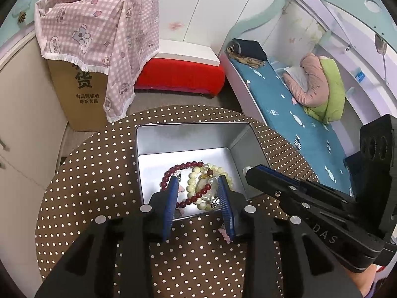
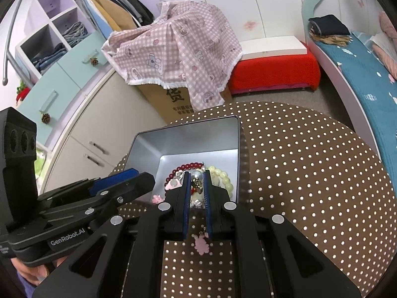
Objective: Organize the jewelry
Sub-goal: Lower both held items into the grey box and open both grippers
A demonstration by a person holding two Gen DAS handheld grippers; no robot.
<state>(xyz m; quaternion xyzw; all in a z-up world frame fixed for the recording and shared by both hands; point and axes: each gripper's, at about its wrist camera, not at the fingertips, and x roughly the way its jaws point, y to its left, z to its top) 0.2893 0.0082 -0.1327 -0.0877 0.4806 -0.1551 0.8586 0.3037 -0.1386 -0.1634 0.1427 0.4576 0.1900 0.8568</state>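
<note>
A square silver tin [image 1: 153,139] [image 2: 178,136] stands on the round polka-dot table. In it lie a dark red bead bracelet [image 1: 184,166] [image 2: 192,166] and a pale yellow bead bracelet [image 1: 192,186] [image 2: 227,180]. My left gripper [image 1: 198,182] is open, its blue pads over the tin's near part with the beads between them. My right gripper [image 2: 197,177] is nearly shut on a pearl piece [image 2: 197,173] with a chain, above the tin's right side. A pink charm [image 2: 201,244] [image 1: 224,232] hangs below the right gripper's fingers. The right gripper also shows in the left wrist view [image 1: 250,171].
The brown dotted table [image 1: 99,186] [image 2: 310,173] drops off on all sides. Behind stand a cardboard box under a pink checked cloth [image 1: 99,32], a red bench [image 1: 181,74], white cabinets [image 2: 111,129] and a bed [image 1: 285,99]. A small pink charm [image 2: 156,198] lies in the tin.
</note>
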